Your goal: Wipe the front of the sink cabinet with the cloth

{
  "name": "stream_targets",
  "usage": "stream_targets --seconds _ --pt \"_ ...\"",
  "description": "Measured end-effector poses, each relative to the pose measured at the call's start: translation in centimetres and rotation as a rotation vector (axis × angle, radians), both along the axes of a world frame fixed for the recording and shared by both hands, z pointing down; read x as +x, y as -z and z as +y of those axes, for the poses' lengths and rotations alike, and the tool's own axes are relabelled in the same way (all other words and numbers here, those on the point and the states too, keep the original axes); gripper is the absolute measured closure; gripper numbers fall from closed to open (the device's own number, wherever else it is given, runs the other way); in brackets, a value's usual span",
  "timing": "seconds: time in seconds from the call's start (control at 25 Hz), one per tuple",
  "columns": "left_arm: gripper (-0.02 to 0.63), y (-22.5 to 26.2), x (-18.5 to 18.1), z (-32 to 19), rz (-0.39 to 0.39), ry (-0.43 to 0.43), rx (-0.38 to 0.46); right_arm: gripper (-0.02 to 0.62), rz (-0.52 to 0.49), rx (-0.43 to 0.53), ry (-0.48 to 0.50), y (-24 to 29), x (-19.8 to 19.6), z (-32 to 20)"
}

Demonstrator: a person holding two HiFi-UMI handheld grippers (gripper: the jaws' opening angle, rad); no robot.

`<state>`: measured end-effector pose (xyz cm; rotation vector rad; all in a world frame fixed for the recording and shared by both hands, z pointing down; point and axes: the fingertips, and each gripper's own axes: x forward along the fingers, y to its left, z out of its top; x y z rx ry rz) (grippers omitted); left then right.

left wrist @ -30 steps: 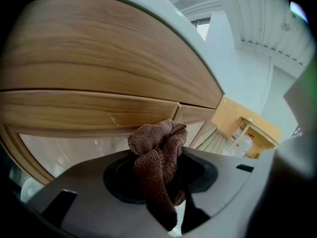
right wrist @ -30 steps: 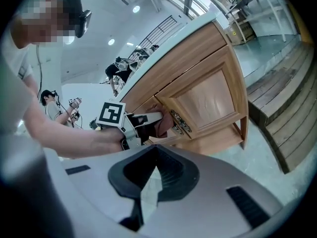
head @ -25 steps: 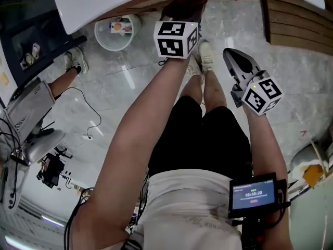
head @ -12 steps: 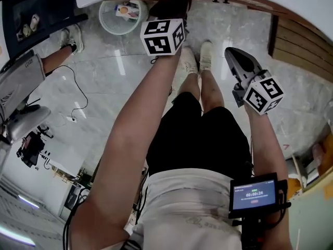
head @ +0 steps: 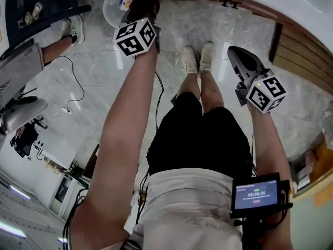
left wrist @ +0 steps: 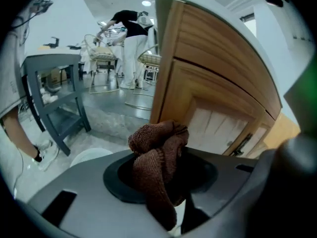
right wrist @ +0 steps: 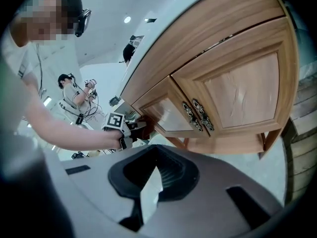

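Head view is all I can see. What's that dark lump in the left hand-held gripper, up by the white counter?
Observer: It's a brown knitted cloth, clamped in the left hand-held gripper.
Operator: Is the other one holding anything?
Observer: No. The right hand-held gripper has its jaws together with nothing between them.
Operator: What does the cabinet front look like?
Observer: The sink cabinet is light wood, with two doors and ornate metal handles side by side where they meet.
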<state>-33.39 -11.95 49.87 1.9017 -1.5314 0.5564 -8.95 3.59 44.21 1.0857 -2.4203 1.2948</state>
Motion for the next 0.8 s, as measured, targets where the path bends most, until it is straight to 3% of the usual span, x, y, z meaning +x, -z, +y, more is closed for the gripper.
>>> stream_targets --seconds 0.12,0.2,0.44,0.68,0.8 --pt "0.449 -1.0 -2.6 0.1 0.060 0.128 -0.028 0.583 0.003 -0.003 0.000 -0.2 0.1 -0.1" --pt "0.449 -1.9 -2.9 0.1 0.066 0.136 -0.042 0.583 0.003 -0.008 -0.006 -0.4 0.3 0.0" --pt "0.449 -3.8 0.6 0.0 0.055 0.028 -0.061 0.583 0.009 -0.022 -0.017 -0.9 1.1 1.1" --pt "0.449 -3.8 6.6 0.0 0.054 -0.150 -0.038 0.583 0.021 -0.034 -0.031 -1.4 2.0 2.0" --pt "0.449 -3.9 7.7 -0.1 0.051 -0.163 -0.043 0.583 0.018 -0.032 -0.038 -1.3 2.2 1.9"
